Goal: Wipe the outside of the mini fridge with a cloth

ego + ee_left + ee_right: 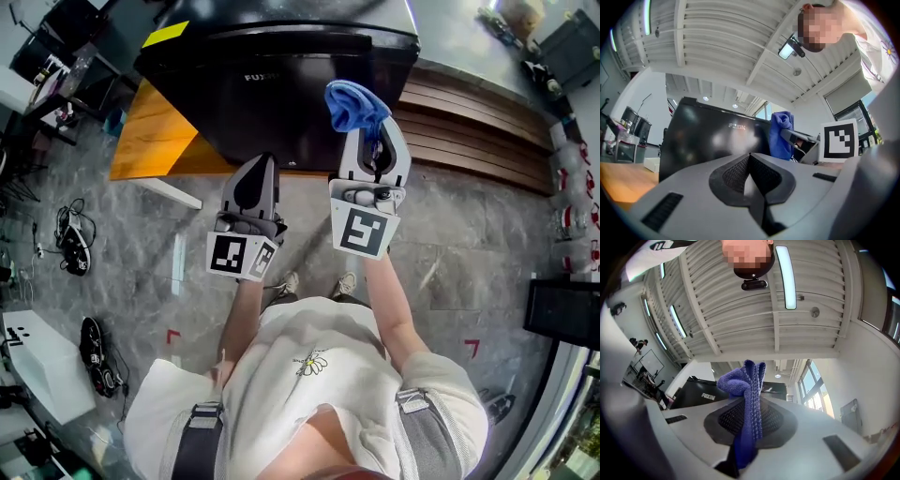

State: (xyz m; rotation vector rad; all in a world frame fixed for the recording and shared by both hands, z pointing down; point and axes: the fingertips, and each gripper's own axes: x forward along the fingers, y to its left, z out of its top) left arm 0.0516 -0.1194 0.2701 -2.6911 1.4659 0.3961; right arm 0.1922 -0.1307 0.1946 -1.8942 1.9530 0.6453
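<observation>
A black mini fridge [281, 75] stands on a wooden platform ahead of me; it also fills the middle of the left gripper view [712, 140] and peeks behind the jaws in the right gripper view [701, 397]. My right gripper [375, 141] is shut on a blue cloth [352, 103], which bunches above the jaws [745, 394] and is held just in front of the fridge's front face. My left gripper [255, 183] is shut with nothing in it, pointing at the fridge's lower front, a little short of it. The blue cloth [782, 136] shows to its right.
An orange wooden board [155, 136] lies under the fridge at left, with dark wooden slats [469, 127] at right. Cables and black gear [75, 239] lie on the grey stone floor at left. A dark box [562, 309] sits at the right edge.
</observation>
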